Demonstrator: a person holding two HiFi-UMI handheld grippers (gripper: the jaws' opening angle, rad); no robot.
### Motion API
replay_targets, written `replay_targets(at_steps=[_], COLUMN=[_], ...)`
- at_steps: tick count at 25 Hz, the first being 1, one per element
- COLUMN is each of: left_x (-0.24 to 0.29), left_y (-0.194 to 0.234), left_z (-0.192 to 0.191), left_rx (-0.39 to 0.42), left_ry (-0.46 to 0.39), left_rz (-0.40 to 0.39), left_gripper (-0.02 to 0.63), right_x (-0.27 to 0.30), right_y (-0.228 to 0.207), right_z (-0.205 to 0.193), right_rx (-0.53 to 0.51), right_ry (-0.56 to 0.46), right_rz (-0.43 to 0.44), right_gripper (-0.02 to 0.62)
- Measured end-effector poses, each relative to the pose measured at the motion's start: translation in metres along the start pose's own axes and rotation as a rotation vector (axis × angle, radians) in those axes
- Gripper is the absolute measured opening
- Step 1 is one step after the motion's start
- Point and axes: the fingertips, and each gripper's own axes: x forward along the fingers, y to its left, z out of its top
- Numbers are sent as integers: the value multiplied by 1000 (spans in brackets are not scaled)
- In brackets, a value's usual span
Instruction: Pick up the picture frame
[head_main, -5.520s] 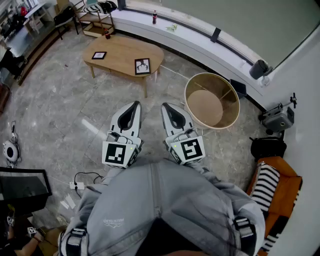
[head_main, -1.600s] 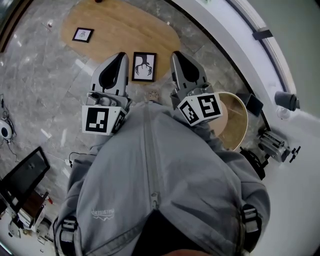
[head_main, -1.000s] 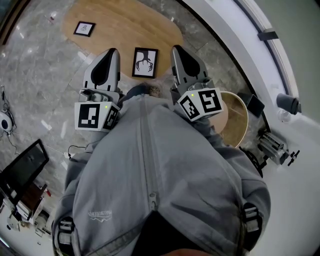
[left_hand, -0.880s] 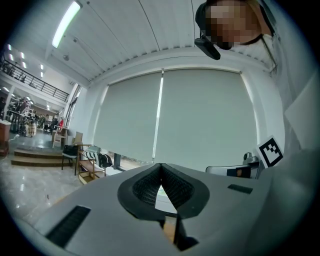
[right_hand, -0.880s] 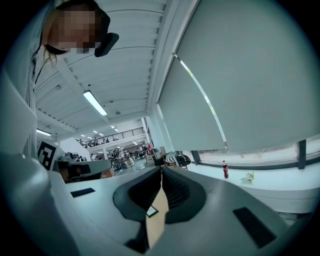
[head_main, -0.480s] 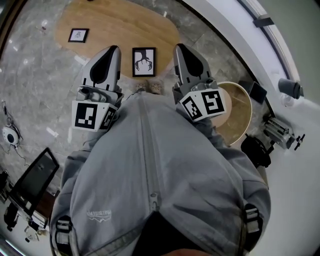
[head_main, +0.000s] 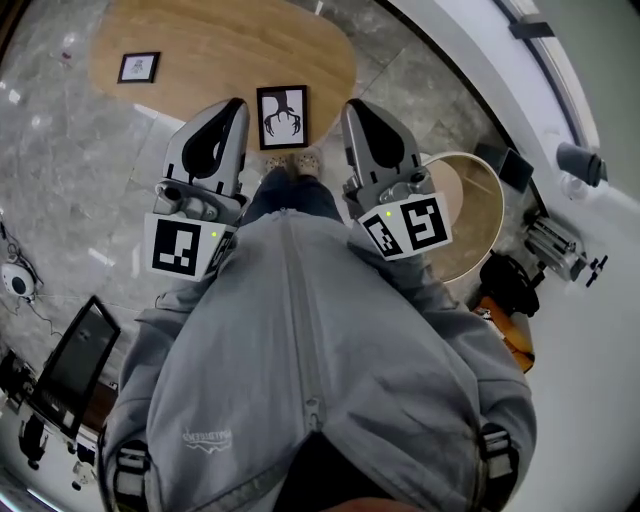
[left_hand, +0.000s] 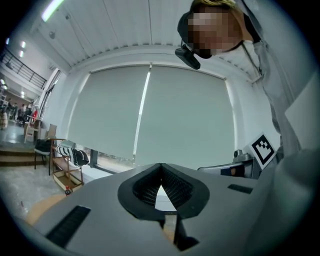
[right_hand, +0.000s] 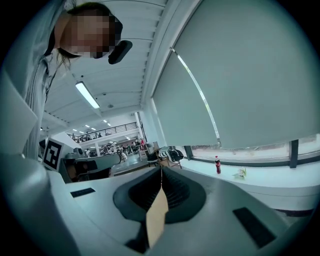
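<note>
A black picture frame (head_main: 282, 116) with a dark drawing lies flat near the front edge of the oval wooden table (head_main: 210, 50). A smaller black frame (head_main: 138, 67) lies farther left on it. In the head view my left gripper (head_main: 235, 104) and right gripper (head_main: 352, 104) are held level in front of the person's chest, one on each side of the larger frame and short of it. Both are shut with nothing between the jaws. The left gripper view (left_hand: 160, 167) and right gripper view (right_hand: 161, 170) show closed jaws against the window blinds; neither frame appears there.
A round side table with a glass rim (head_main: 470, 215) stands to the right. A white window ledge (head_main: 450, 60) curves behind the wooden table, with a red bottle (right_hand: 217, 165) on it. The person's shoes (head_main: 290, 162) are just before the table. A monitor (head_main: 75, 365) lies on the floor at left.
The person has stepped closer to the table. Both grippers have sunk a little and moved forward, and the larger frame now lies between their tips in the head view. The jaws have stayed shut.
</note>
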Motion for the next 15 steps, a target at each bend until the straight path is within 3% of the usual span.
replay_targets(at_steps=[6,11,15], left_x=[15,28,36], left_y=[10,29,39], left_z=[-49,-92,-137], left_rx=[63,-43,-48], left_ry=[67,62,88], left_rz=[-43,-33,-11], left_gripper=[18,18,18], right_x=[20,34,41], right_y=[-16,-35,-48], right_z=[-38,-79,-113], right_rx=[-20,10,43], right_ry=[40,64,59], right_rz=[25,22,31], right_gripper=[32,32,32])
